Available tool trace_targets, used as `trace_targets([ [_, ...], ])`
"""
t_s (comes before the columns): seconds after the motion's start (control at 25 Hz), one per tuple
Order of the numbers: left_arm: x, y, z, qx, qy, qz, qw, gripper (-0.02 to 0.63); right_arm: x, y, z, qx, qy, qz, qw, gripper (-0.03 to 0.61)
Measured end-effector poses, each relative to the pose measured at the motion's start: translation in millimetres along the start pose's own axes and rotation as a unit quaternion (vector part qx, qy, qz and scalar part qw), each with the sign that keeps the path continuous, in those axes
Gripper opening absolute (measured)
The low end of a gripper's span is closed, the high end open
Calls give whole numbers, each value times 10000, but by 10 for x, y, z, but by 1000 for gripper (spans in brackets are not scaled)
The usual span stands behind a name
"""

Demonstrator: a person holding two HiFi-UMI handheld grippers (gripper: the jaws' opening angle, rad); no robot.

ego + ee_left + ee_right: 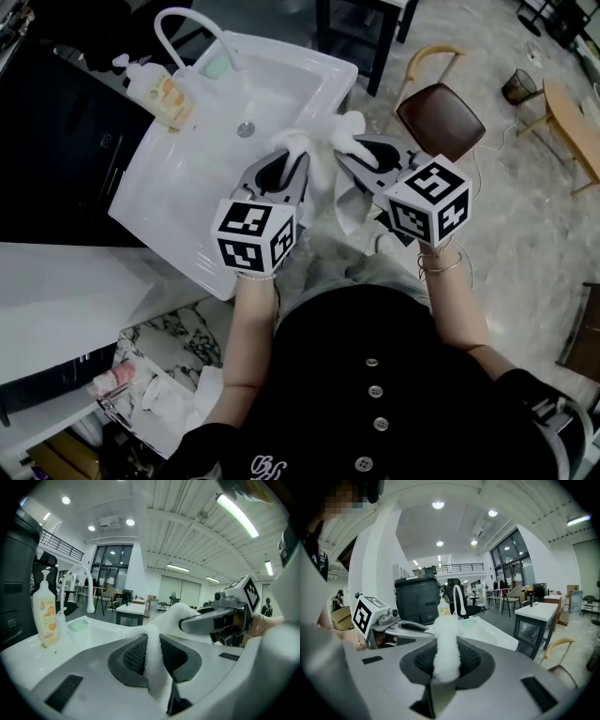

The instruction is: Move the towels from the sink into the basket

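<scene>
A white towel is stretched between my two grippers above the front right corner of the white sink. The left gripper is shut on one end of it, and the fluffy strip runs up between its pads. The right gripper is shut on the other end. A loose fold hangs down between them toward the person's lap. The grippers' tips stand close together, and each shows in the other's view: the right one and the left one. The sink bowl around the drain holds no other towel that I can see.
A curved white faucet, a soap bottle and a green soap bar stand at the sink's back. A brown chair is to the right. At lower left, what looks like a wire basket holds white cloths.
</scene>
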State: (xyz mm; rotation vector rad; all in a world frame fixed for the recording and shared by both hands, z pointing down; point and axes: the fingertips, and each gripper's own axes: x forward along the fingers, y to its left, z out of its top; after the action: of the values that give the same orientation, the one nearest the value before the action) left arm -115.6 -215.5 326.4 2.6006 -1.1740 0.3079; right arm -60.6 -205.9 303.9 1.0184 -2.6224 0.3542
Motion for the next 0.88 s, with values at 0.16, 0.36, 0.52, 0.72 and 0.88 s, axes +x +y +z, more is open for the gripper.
trace_targets([
  [0.16, 354, -254, 141, 174, 3, -112, 9998, 60, -266, -353, -18, 58, -102, -69, 9999, 71],
  [0.36, 834, -582, 302, 237, 70, -163, 9996, 60, -569, -878, -29, 226, -176, -76, 9996, 71],
  [0.52, 1169, -800, 340, 238, 218, -214, 9993, 60, -745, -1209, -116, 283, -100, -93, 9995, 71],
  [0.72, 1566, -1031, 284, 265, 386, -325, 9984, 60, -905, -1605, -311, 454, -54, -152, 9988, 71],
  [0.88, 1815, -1199, 179, 179, 528, -456, 9974, 60, -1028, -1841, -517, 671, 80, -167, 9976, 71],
])
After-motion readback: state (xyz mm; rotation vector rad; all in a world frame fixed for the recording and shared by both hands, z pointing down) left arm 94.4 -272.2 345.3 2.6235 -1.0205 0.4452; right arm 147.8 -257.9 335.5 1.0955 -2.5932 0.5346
